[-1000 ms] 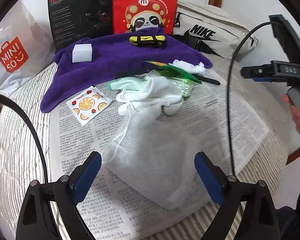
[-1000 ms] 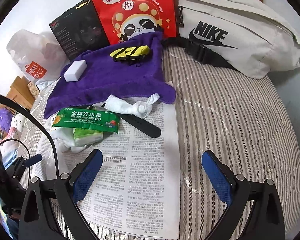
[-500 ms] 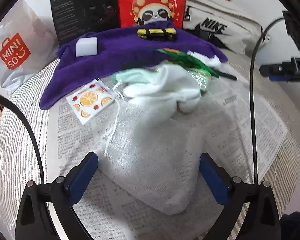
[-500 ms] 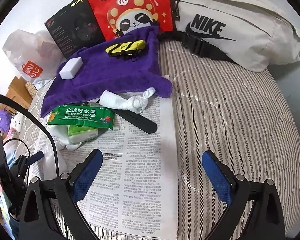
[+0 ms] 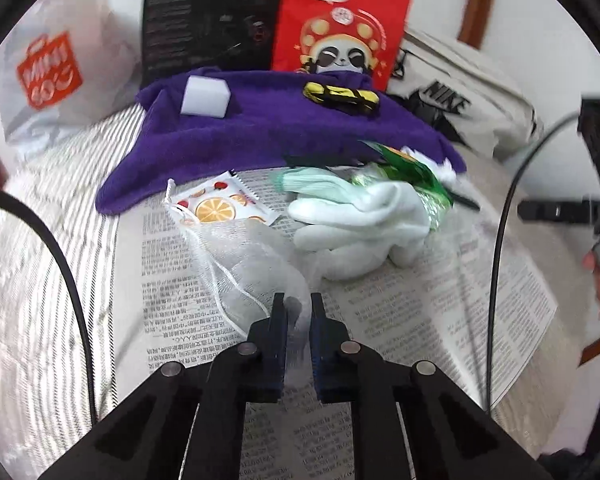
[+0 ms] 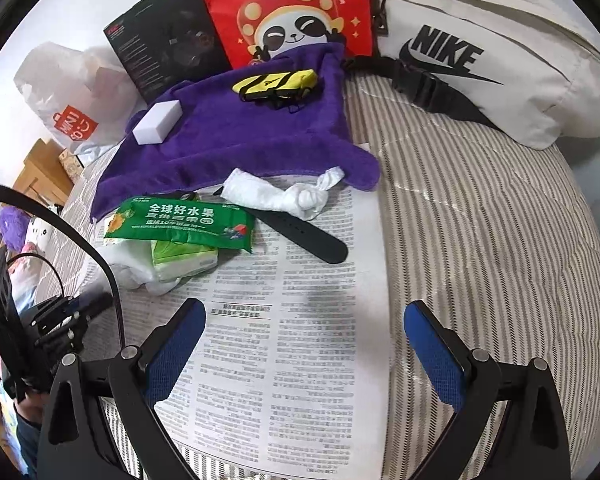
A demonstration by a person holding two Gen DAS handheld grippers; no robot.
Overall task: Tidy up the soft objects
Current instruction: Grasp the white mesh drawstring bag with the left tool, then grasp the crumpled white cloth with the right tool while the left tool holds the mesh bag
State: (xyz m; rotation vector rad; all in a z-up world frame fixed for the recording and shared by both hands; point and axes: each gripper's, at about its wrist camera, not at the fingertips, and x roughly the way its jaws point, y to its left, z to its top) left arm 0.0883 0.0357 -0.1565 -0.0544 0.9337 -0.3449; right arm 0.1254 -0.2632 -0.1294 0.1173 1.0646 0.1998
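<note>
Orange logo on the white bag [image 5: 48, 72] too blurry to read, watch strap [image 6: 300, 232] partly hidden under the knotted cloth [image 6: 276, 194] and green packet [image 6: 184, 222], newspaper [image 6: 284, 360] print too small to read

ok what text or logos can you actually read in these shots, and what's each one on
"NIKE" with swoosh: on the cream waist bag.
"HECATE": top edge of the black box.
"全球好水果": on the green packet; its smaller lines are unreadable.
"HL"-like script in a white circle: on the red panda bag; the speech bubble's characters are too small.
Orange logo: on the white plastic bag, letters sideways, unclear.
Newspaper: print too small.
</note>
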